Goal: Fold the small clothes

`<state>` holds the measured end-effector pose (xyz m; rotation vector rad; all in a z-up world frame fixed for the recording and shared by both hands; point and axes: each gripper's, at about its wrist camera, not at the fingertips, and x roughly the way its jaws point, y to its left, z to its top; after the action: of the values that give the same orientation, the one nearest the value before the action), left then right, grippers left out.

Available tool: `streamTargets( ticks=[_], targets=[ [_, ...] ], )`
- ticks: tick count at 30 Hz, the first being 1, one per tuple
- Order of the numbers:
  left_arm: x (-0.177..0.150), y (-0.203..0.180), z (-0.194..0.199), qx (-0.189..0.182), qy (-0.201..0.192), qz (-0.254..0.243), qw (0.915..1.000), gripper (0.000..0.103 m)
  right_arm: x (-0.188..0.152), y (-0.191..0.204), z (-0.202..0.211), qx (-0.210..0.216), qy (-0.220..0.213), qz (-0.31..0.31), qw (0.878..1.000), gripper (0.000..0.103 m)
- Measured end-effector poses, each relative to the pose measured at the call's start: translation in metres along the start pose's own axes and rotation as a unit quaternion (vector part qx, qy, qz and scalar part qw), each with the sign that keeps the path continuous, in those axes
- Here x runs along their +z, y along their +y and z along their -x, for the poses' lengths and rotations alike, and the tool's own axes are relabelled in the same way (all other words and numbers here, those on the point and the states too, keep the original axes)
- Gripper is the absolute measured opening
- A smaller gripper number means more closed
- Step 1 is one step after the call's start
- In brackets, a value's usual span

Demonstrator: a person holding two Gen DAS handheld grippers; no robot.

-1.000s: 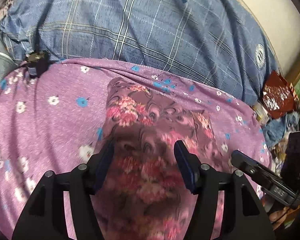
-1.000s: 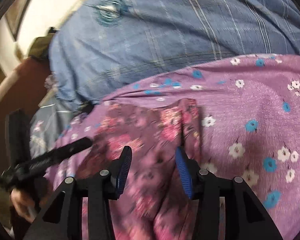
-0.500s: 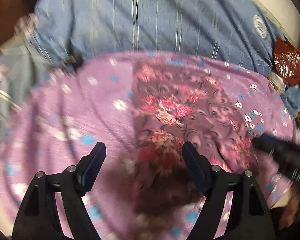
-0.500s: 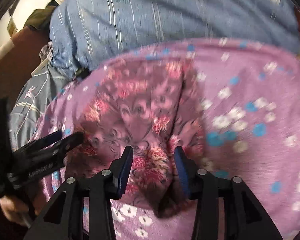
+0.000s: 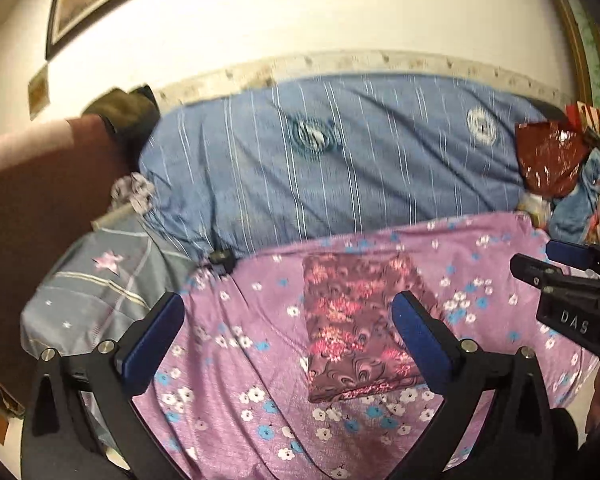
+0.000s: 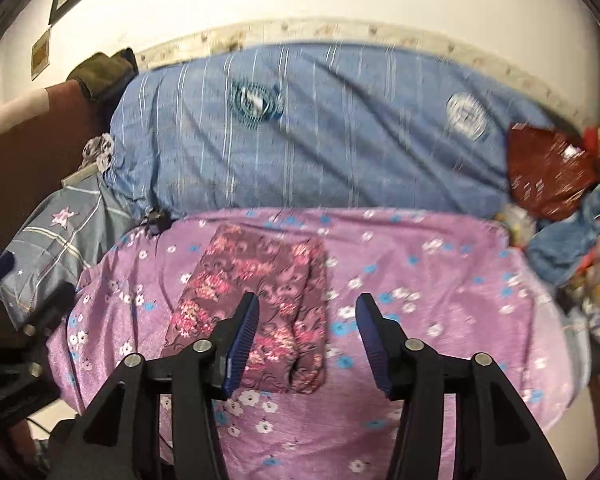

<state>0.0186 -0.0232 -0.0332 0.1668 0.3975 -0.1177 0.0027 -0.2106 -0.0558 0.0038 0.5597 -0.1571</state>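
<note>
A small maroon cloth with pink flowers (image 5: 356,320) lies folded into a flat rectangle on the purple flowered sheet (image 5: 236,360). It also shows in the right wrist view (image 6: 260,304) on the same sheet (image 6: 440,300). My left gripper (image 5: 288,332) is open and empty, held back above the sheet, the cloth between its fingers in view. My right gripper (image 6: 306,340) is open and empty, above the cloth's right edge. The right gripper also shows at the right of the left wrist view (image 5: 572,304).
A blue striped quilt (image 5: 340,176) lies behind the sheet against the white wall. A grey star-print cloth (image 5: 96,280) is at the left, by a brown headboard (image 5: 32,208). A red foil bag (image 5: 548,160) and cluttered clothes sit at the right.
Both grippers have pulled back and up from the cloth, and their jaws have opened wider. The cloth stays folded on the sheet.
</note>
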Motion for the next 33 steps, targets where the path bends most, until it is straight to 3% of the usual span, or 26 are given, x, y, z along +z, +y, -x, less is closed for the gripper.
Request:
streamTargets(
  ticks=[13,33],
  targets=[
    [0.014,-0.004,0.057,0.016,-0.031,0.014,0.9993,0.103,-0.002,-0.007,0.068,-0.048,-0.072,0.003,0.996,0.068],
    [0.014,-0.028,0.080,0.003,-0.047,-0.022,0.9986,0.103,-0.012,-0.023,0.116,-0.097,-0.120,-0.010,0.988,0.072]
  ],
)
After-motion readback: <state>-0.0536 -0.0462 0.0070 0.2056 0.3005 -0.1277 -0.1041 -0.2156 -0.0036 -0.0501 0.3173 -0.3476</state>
